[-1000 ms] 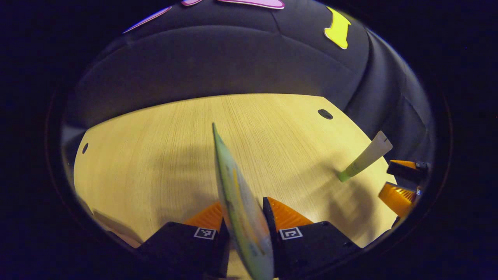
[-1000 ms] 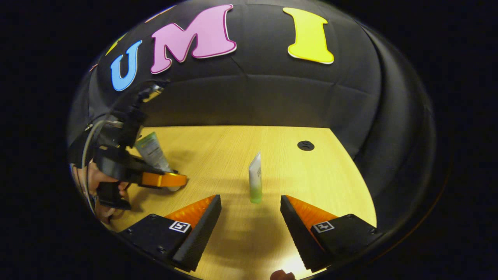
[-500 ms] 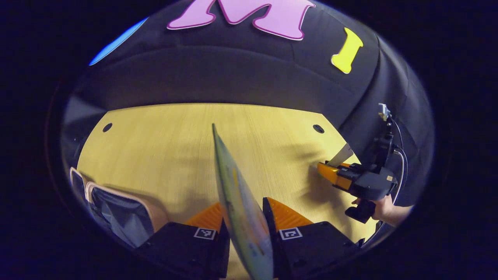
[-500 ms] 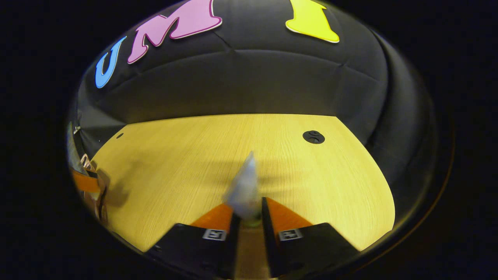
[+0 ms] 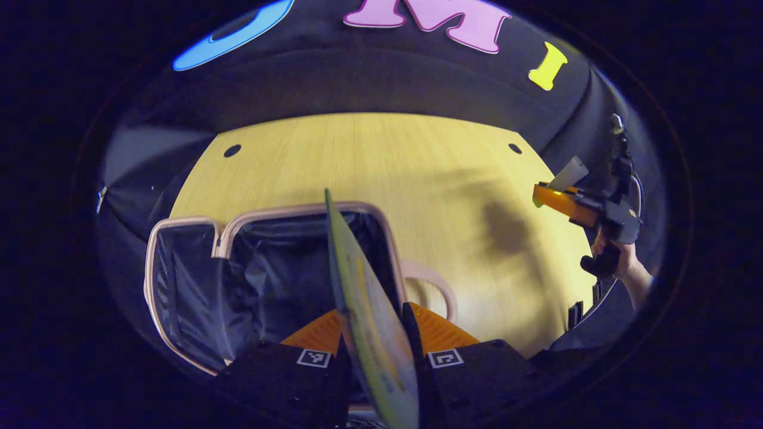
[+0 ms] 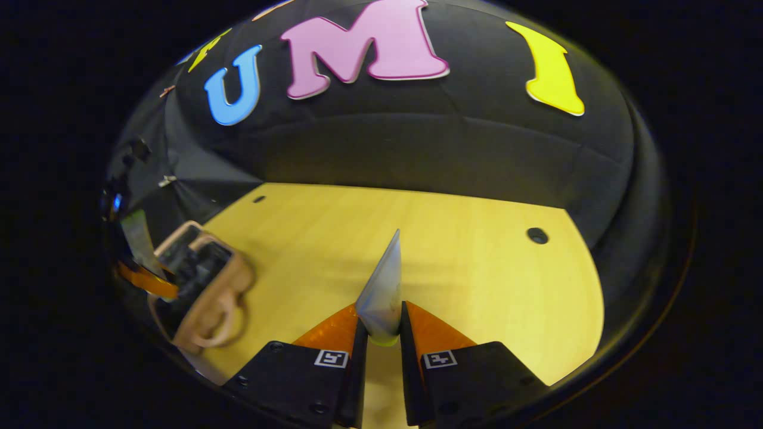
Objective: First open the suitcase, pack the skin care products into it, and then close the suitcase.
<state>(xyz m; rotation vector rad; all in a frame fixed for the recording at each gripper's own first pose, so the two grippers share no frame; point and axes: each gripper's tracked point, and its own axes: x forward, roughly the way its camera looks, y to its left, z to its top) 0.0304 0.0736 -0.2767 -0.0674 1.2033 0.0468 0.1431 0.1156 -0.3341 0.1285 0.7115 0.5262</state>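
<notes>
My left gripper is shut on a pale green tube that stands edge-on between its fingers. It hangs over the open pink suitcase, whose dark lining shows below. My right gripper is shut on a small white tube with a green cap, held above the wooden table. In the left gripper view the right gripper and the hand holding it sit far right with the white tube sticking up. In the right gripper view the suitcase lies at the left, with the left gripper and its tube over it.
The table has small dark holes near its corners. The suitcase's handle points toward the table's middle. Black cloth walls close the far side and both ends.
My left gripper has swung left with the green tube until it is over the open suitcase. My right gripper closed on the small white tube and lifted it off the table.
</notes>
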